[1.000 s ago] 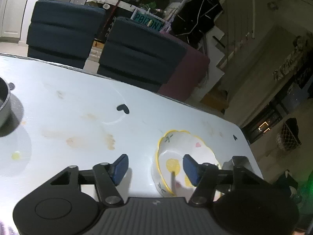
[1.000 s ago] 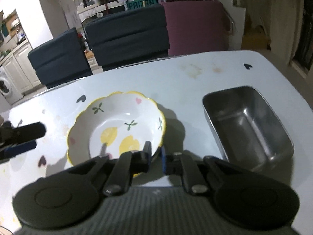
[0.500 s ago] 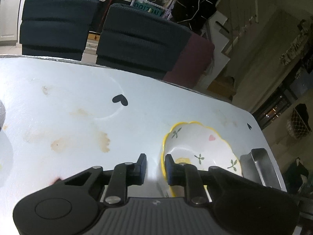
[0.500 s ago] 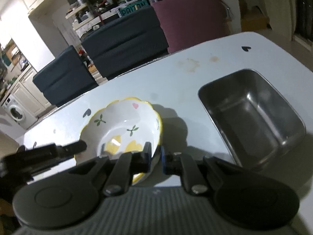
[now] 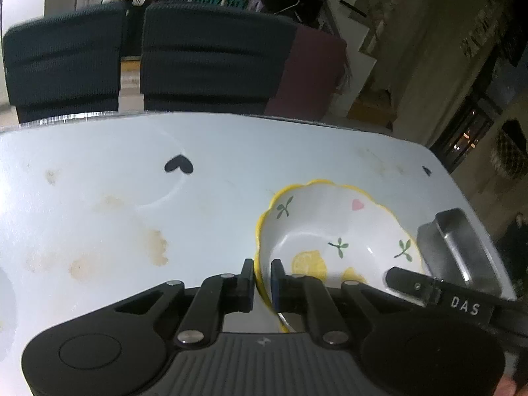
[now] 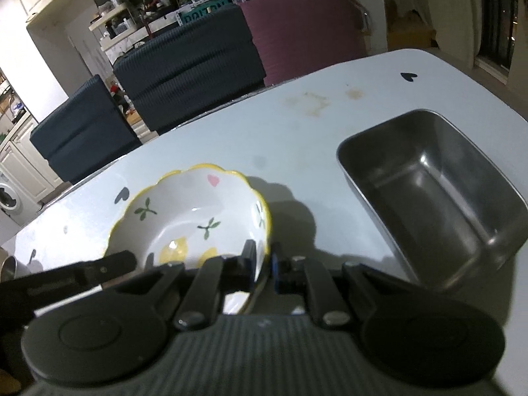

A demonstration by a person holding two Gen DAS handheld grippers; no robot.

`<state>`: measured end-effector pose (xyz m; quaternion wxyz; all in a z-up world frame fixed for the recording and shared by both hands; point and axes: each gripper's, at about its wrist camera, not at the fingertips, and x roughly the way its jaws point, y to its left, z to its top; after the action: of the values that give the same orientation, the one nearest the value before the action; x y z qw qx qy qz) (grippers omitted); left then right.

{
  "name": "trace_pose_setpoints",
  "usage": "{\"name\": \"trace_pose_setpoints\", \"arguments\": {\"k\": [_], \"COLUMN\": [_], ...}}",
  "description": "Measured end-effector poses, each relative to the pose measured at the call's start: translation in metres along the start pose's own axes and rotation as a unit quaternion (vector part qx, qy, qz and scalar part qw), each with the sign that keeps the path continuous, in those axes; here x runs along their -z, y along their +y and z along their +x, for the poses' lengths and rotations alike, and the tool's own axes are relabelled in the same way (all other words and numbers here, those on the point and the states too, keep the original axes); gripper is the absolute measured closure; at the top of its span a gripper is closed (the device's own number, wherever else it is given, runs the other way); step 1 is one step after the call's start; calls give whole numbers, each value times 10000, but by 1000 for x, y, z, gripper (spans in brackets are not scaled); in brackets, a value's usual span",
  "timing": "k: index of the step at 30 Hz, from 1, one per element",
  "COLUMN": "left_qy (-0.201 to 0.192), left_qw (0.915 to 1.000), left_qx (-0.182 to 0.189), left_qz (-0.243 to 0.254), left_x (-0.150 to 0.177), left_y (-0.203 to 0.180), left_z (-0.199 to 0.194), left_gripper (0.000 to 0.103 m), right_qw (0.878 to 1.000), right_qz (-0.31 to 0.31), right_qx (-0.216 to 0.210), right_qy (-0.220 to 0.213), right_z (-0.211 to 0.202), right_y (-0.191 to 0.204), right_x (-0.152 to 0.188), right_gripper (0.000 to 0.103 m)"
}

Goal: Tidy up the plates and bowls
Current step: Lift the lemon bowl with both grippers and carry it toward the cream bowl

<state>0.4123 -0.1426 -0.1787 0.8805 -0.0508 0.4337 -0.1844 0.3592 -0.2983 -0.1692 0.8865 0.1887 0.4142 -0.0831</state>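
Table (image 5: 231, 151): pale blue-white top with small black heart marks and several brown stains; it carries the bowl and the metal tray.
Chairs (image 5: 211, 56): 2 dark ribbed chair backs stand past the far edge of the table, with a maroon seat (image 6: 297, 29) just beside them.
Metal tray (image 6: 429, 198): rectangular steel container, upright on the table, near the bowl on its right side in the right wrist view, not touching it; the inside looks bare.
Bowl (image 5: 323, 227): white ceramic with a wavy yellow rim, green sprigs, a pink heart and yellow lemon prints; it sits between the 2 grippers, tilted a little in the right wrist view, and whether its base rests on the table cannot be told.
Left gripper (image 5: 262, 277): fingers drawn nearly together, pinching the bowl's rim on its left side, 1 finger outside the wall and 1 inside.
Right gripper (image 6: 262, 260): fingers nearly closed on the bowl's rim at its right side, again 1 finger inside and 1 outside.
Cross view: each gripper's black arm shows at the edge of the other camera's view, close to the bowl.
Heart mark (image 5: 178, 165): black, on the table well left of the bowl.
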Motion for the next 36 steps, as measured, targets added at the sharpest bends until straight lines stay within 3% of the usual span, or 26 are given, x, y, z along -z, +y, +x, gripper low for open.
{"name": "trace_pose_setpoints", "arguments": {"k": [6, 12, 22, 36], "left_qy": [-126, -371, -772, -924], "left_qw": [9998, 9992, 9968, 9950], "left_qx": [-49, -142, -221, -390], "left_qz": [-121, -60, 33, -8], "left_x": [5, 2, 5, 63], "left_y": [3, -5, -25, -35], "left_z": [-5, -36, -124, -252], "left_gripper": [93, 92, 92, 92], "right_qw": [9994, 9982, 9958, 9905], "right_qz": [-313, -550, -670, -1087], "right_qx": [138, 97, -274, -570], "right_qy": [1, -203, -554, -628], "right_z": [0, -15, -95, -212], "right_y": [10, 19, 26, 53], "right_x": [1, 0, 1, 44], "right_gripper": [92, 93, 93, 92]}}
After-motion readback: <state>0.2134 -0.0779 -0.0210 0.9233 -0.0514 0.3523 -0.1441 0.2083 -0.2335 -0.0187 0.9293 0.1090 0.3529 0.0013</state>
